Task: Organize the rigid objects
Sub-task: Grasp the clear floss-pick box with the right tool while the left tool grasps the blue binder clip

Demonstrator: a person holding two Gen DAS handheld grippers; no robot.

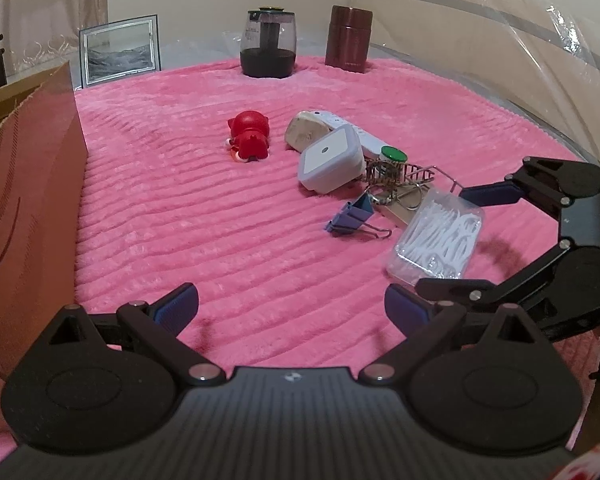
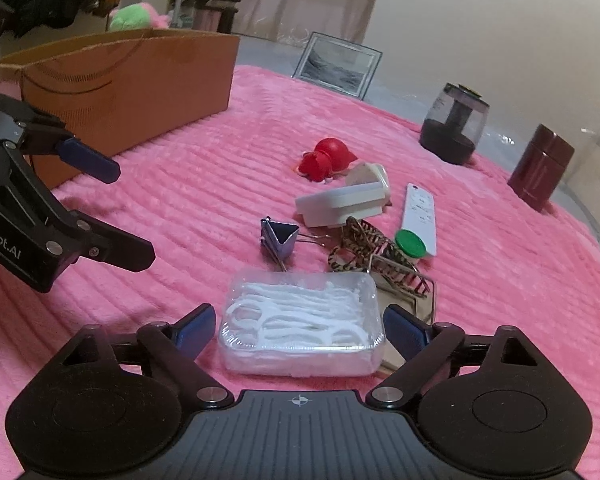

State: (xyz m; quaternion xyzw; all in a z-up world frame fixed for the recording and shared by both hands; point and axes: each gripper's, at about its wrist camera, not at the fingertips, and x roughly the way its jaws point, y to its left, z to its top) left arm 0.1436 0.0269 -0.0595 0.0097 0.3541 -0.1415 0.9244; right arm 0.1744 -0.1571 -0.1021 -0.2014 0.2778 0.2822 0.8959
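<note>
A clear plastic box of white floss picks [image 2: 300, 328] lies on the pink blanket [image 2: 180, 200] between the fingers of my right gripper [image 2: 300, 330]. Both blue pads stand a small gap off its sides, so the gripper is open. In the left wrist view the right gripper [image 1: 444, 240] straddles the same box [image 1: 436, 240]. My left gripper [image 1: 292, 300] is open and empty over bare blanket. Behind the box lie a purple binder clip [image 2: 280, 240], a patterned hair claw [image 2: 364, 248], a white square plug [image 2: 340, 204], a remote [image 2: 420, 220] and a red toy [image 2: 328, 158].
An open cardboard box [image 2: 120, 80] stands at the blanket's left side, close to my left gripper [image 2: 132, 216]. At the back are a picture frame [image 2: 336, 66], a dark glass pitcher [image 2: 454, 124] and a maroon flask [image 2: 540, 168]. A small green-lidded pot [image 2: 410, 244] sits by the remote.
</note>
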